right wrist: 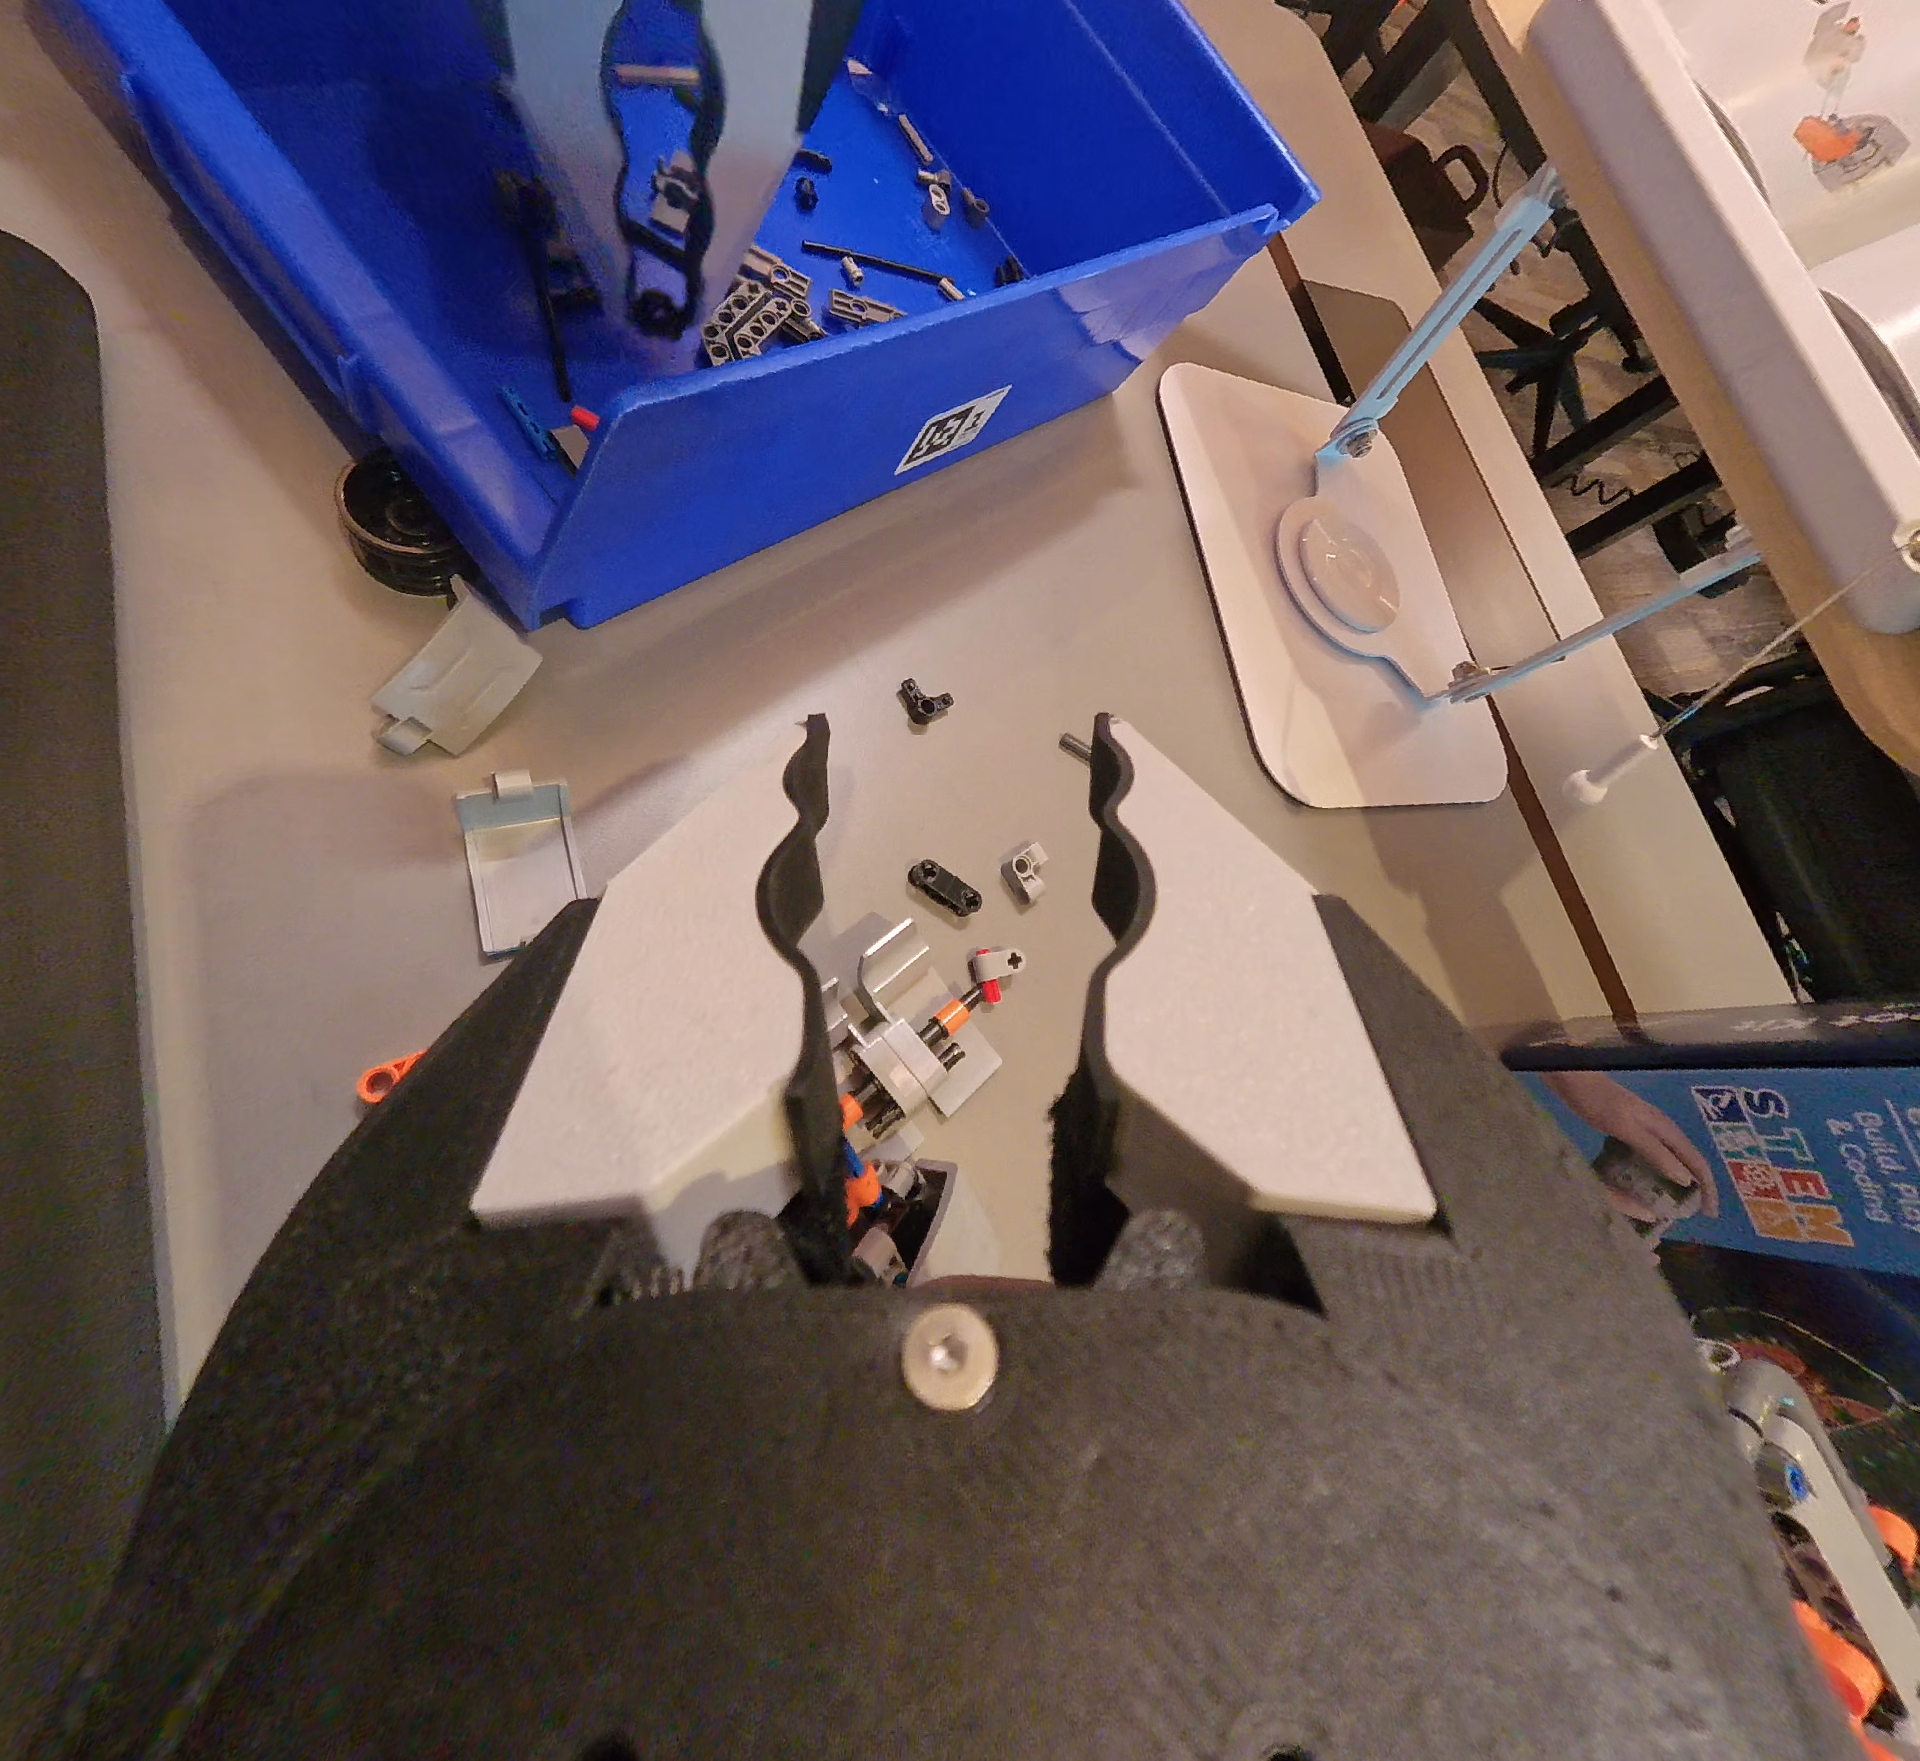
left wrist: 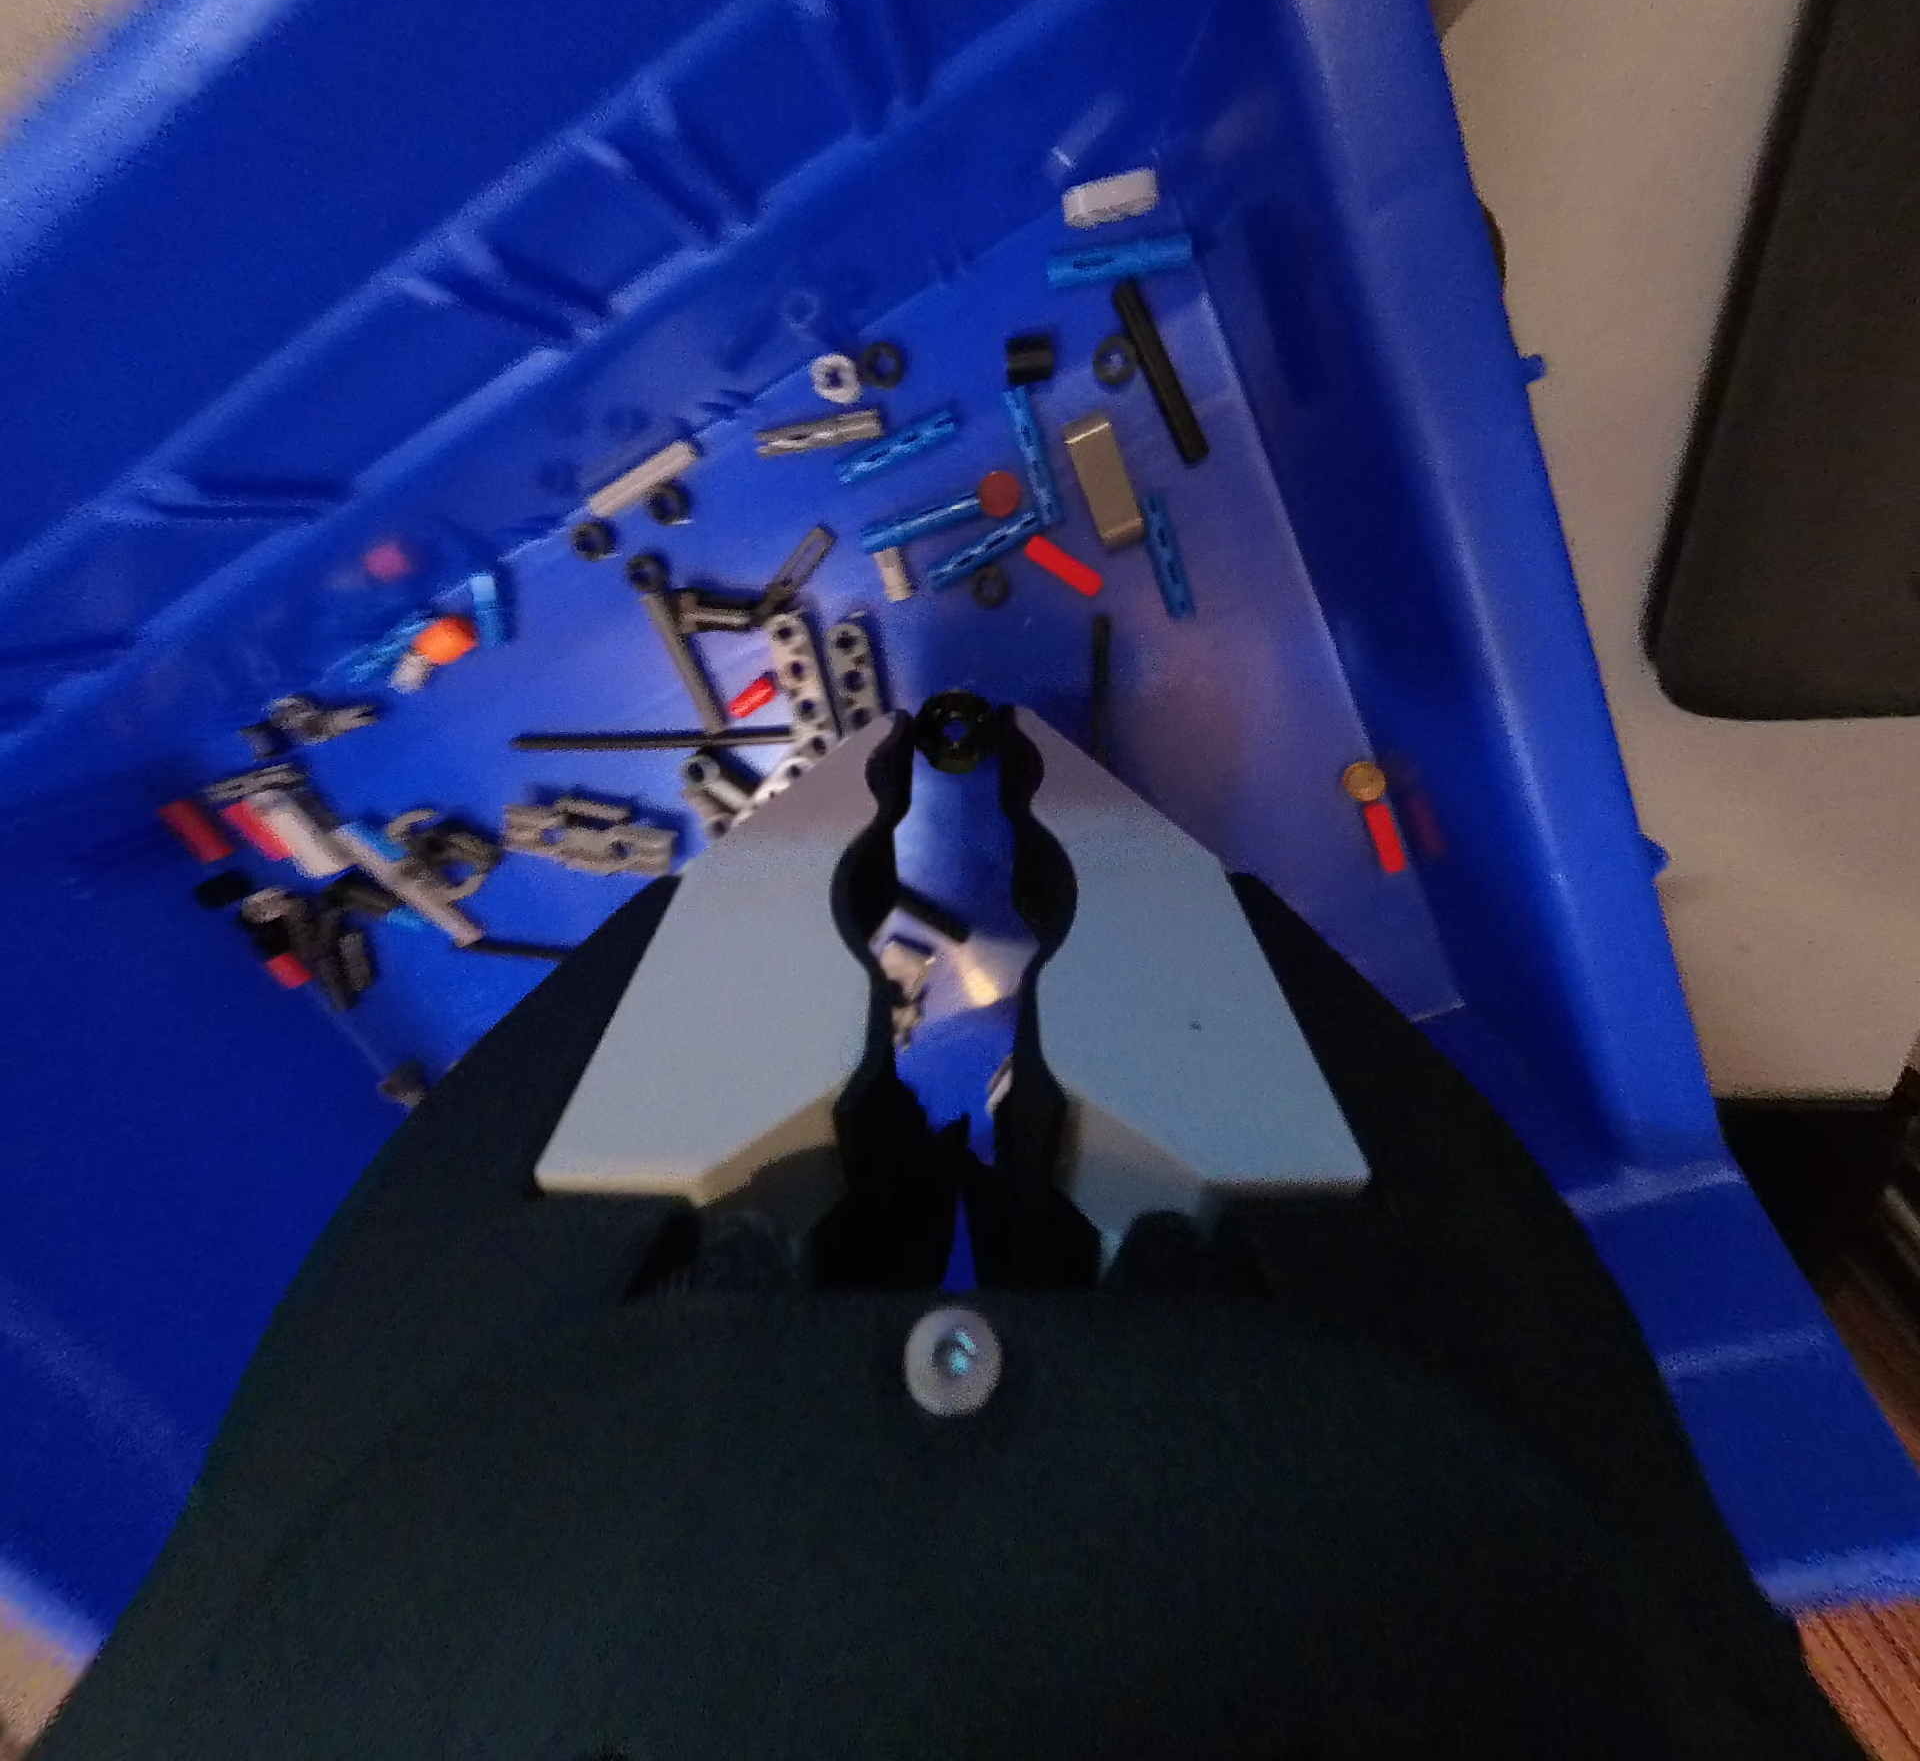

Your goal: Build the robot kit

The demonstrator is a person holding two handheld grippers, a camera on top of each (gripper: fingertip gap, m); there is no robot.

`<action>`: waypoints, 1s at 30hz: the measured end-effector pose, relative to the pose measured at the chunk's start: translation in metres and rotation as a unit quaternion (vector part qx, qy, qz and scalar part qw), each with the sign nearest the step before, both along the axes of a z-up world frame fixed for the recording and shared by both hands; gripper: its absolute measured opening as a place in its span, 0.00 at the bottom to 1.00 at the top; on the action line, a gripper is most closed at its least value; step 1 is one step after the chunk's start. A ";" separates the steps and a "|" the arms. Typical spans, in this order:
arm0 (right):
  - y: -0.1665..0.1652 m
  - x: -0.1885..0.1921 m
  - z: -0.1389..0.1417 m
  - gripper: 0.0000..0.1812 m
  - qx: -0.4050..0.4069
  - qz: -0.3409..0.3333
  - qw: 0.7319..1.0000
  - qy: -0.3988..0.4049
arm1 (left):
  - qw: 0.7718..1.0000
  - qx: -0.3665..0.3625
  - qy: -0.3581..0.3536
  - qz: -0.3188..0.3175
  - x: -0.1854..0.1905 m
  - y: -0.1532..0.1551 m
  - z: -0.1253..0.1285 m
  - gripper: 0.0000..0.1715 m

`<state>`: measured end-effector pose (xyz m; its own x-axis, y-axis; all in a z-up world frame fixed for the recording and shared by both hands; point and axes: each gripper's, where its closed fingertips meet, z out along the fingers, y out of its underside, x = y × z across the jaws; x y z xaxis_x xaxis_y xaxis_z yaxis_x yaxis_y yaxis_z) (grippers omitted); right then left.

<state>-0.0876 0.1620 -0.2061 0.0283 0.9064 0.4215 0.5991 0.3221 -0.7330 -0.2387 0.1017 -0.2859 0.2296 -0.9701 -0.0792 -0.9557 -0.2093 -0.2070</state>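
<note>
My left gripper (left wrist: 956, 737) reaches down into a blue bin (left wrist: 1455, 568) and is shut on a small black round piece with a centre hole (left wrist: 954, 727), pinched between both fingertips. Several loose grey, black, blue and red building parts (left wrist: 821, 662) lie on the bin floor around it. The left gripper also shows in the right wrist view (right wrist: 660, 303), inside the bin (right wrist: 790, 485). My right gripper (right wrist: 961, 735) is open over the tan table, holding nothing. A black connector (right wrist: 925, 701), a short black beam (right wrist: 943, 885), a grey connector (right wrist: 1025, 873) and a grey-and-orange assembly (right wrist: 909, 1036) lie on the table between its fingers.
Two grey panels (right wrist: 457, 688) (right wrist: 520, 864) and a black wheel (right wrist: 395, 516) lie by the bin. A white base plate with pale blue arms (right wrist: 1340, 589) stands right. A printed box (right wrist: 1745, 1161) is at the lower right, a dark mat (right wrist: 52, 776) at the left. Across from one pair of fingers to the other is roughly 20 cm. The black wheel (right wrist: 395, 516) sits 10 cm or so from the ends of my left fingers.
</note>
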 end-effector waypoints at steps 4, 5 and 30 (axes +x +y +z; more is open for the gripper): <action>0.002 0.002 0.001 0.27 0.001 -0.005 1.000 0.001 | 0.997 0.070 -0.032 -0.003 0.014 0.028 0.064 0.08; 0.003 0.002 0.002 0.27 0.001 -0.006 1.000 0.002 | 0.995 0.086 -0.040 -0.009 0.021 0.035 0.081 0.08; -0.020 0.039 -0.044 0.23 -0.014 0.063 0.989 -0.131 | 0.977 -0.130 0.080 -0.150 0.141 0.075 0.001 0.08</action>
